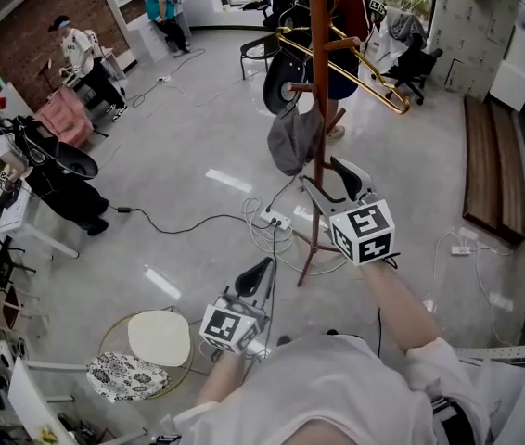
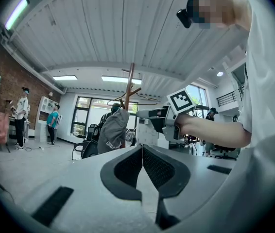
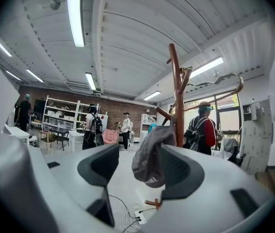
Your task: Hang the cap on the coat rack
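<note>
Across the shiny grey floor [image 1: 198, 137] saw desks, shelves and a few people along the far edge by the brick wall, and a long dark bench [image 1: 494, 170] along the right-hand edge. Near the middle of that floor found the brown wooden coat rack [image 1: 318, 82] standing upright on splayed feet, with short pegs angled up from the pole [image 3: 178, 91]. Close to the near edge of the floor noted a round pale stool [image 1: 159, 337].

On a lower peg at the left side of the pole found the grey cap [image 1: 292, 140], hanging by itself with its crown sagging down and small white lettering low on the cloth [image 3: 149, 159]. From the left gripper view saw the same cap [image 2: 112, 132] draped against the pole [image 2: 129, 81].

Just short of the cap held the right gripper [image 1: 329, 180] level and aimed at the rack, jaws spread wide and released. Saw the cap framed in the gap between them in the right gripper view, but no pad pressing on it, and a clear space between the two from above.

Lower and to the left kept the left gripper [image 1: 255, 276] level too, jaws clenched tip to tip on nothing [image 2: 142, 148].

By the foot of the rack spotted a white power strip [image 1: 275, 219] among loose cables trailing over the floor.
</note>
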`<move>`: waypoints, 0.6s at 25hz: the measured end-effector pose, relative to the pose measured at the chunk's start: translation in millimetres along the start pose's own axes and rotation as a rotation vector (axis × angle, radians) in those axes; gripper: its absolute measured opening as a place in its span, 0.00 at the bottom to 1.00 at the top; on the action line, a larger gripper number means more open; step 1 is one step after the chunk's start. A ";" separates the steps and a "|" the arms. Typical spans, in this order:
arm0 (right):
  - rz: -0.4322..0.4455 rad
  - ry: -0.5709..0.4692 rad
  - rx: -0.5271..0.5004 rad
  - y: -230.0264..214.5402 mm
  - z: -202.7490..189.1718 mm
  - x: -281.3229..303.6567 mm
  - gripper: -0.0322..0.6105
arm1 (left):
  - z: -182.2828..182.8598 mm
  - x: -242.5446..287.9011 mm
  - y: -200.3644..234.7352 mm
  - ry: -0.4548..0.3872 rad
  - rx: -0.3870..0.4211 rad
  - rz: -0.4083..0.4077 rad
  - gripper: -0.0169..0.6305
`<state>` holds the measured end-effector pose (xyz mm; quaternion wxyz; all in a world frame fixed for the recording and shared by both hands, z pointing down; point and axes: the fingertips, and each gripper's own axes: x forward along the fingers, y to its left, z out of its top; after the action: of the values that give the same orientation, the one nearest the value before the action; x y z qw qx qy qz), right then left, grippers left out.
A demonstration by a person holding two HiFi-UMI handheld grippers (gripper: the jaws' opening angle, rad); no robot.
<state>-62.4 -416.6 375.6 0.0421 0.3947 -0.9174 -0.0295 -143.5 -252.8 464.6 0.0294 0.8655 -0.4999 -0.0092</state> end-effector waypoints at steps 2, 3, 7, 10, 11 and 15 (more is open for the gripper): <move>0.013 -0.009 0.008 5.6 -2.7 -14.7 0.44 | 0.3 0.9 -2.4 -0.004 0.007 -0.002 0.04; 0.020 -0.012 0.009 8.6 -4.4 -21.8 0.44 | 0.6 1.3 -3.1 -0.007 0.009 -0.002 0.04; 0.048 -0.016 0.018 20.0 -14.6 -46.1 0.44 | 4.2 4.6 -4.7 -0.014 0.018 -0.004 0.04; 0.070 -0.022 0.031 26.8 -22.3 -61.5 0.44 | 7.2 7.2 -6.4 -0.014 0.029 -0.009 0.04; 0.080 -0.024 0.026 29.3 -25.1 -66.2 0.44 | 8.3 8.1 -7.2 -0.014 0.032 -0.011 0.04; 0.115 -0.026 0.024 37.4 -39.8 -84.2 0.44 | 9.2 10.1 -10.6 -0.019 0.043 -0.019 0.04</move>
<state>-27.7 -330.6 413.8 0.0271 0.3414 -0.9393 -0.0214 -129.7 -256.6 455.0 0.0061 0.8705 -0.4922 -0.0070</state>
